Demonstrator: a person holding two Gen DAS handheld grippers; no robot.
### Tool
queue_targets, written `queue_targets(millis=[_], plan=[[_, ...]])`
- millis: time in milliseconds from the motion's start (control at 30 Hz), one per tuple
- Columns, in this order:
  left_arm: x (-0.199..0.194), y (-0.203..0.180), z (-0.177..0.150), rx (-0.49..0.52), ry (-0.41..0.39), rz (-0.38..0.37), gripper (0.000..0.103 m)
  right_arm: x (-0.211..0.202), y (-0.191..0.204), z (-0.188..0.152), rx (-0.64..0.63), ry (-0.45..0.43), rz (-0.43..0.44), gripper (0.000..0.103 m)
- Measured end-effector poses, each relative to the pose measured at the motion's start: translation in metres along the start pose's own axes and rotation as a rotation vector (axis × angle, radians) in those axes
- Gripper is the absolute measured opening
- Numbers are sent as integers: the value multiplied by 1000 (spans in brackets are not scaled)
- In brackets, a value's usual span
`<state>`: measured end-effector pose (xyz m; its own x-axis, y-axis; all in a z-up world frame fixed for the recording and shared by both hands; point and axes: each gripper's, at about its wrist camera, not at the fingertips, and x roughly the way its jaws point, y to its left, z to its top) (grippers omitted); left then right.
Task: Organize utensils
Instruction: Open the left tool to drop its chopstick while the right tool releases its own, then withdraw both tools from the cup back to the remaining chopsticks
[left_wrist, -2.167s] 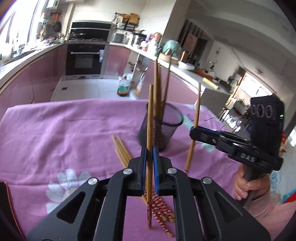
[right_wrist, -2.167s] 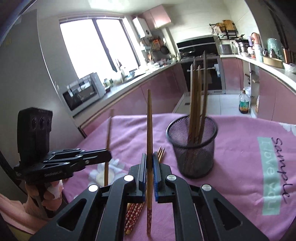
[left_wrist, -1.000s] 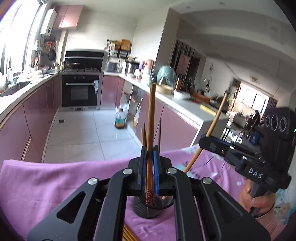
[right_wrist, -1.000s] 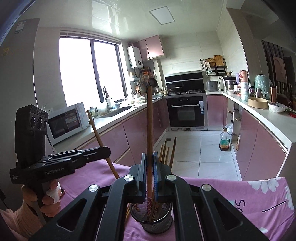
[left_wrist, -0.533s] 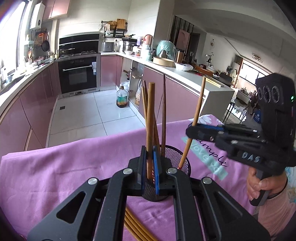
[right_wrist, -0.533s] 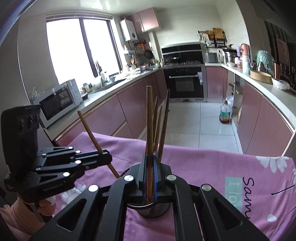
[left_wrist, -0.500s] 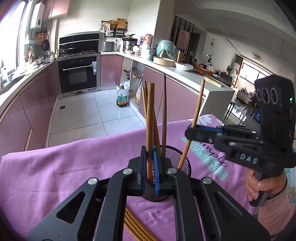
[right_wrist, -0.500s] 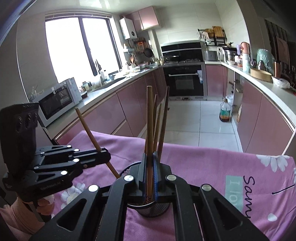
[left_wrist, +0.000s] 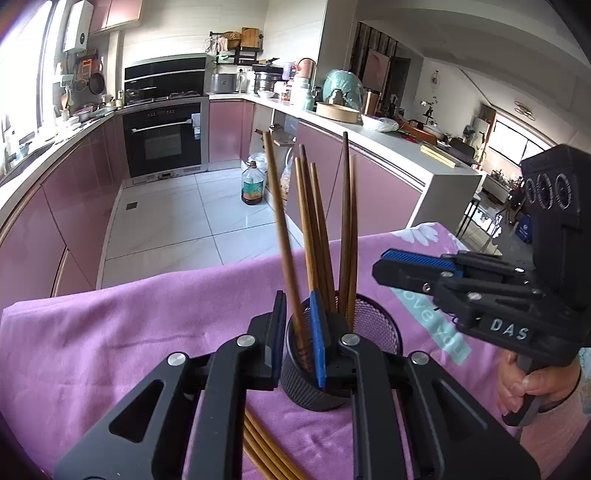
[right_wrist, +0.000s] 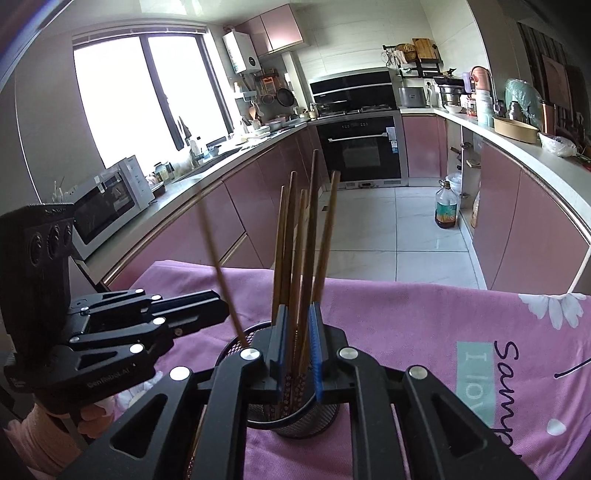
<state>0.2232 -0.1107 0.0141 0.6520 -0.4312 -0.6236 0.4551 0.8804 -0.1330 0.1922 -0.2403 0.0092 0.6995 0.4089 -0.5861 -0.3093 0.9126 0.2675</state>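
A black mesh cup (left_wrist: 373, 332) stands on the purple tablecloth (left_wrist: 110, 332) and holds several wooden chopsticks (left_wrist: 314, 229). My left gripper (left_wrist: 298, 332) is open, its jaws on either side of the cup's near rim, with one chopstick (left_wrist: 284, 236) standing loose between them, leaning left. The right wrist view shows the cup (right_wrist: 295, 424) and chopsticks (right_wrist: 295, 251) just beyond my right gripper (right_wrist: 297, 343), which is open and empty. The leaning chopstick (right_wrist: 218, 266) shows blurred there.
More chopsticks (left_wrist: 266, 450) lie on the cloth in front of the cup. Behind the table are the kitchen floor, pink cabinets and an oven (left_wrist: 162, 136). An oil bottle (left_wrist: 253, 184) stands on the floor.
Both grippers have opened and let go of their chopsticks, which now stand in the cup. Both grippers have dropped lower, close around the cup.
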Motion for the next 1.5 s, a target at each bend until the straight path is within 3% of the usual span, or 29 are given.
queue_targets(millis=[100, 167, 467, 633, 967, 1500], plan=[[-1, 4, -1, -8, -9, -1, 23, -2, 2, -3, 0, -6, 7, 17], [-5, 5, -5, -11, -26, 7, 28, -2, 3, -5, -1, -6, 10, 26], [-39, 4, -31, -15, -114, 60, 43, -22, 14, -22, -21, -50, 40, 35], [-57, 8, -59, -18, -136, 119, 51, -48, 33, -41, -72, -90, 114, 42], [-65, 22, -116, -71, -67, 190, 56, -21, 53, -83, -78, 55, 172, 45], [-53, 32, -155, -126, 35, 195, 56, 21, 70, -125, -86, 205, 110, 45]])
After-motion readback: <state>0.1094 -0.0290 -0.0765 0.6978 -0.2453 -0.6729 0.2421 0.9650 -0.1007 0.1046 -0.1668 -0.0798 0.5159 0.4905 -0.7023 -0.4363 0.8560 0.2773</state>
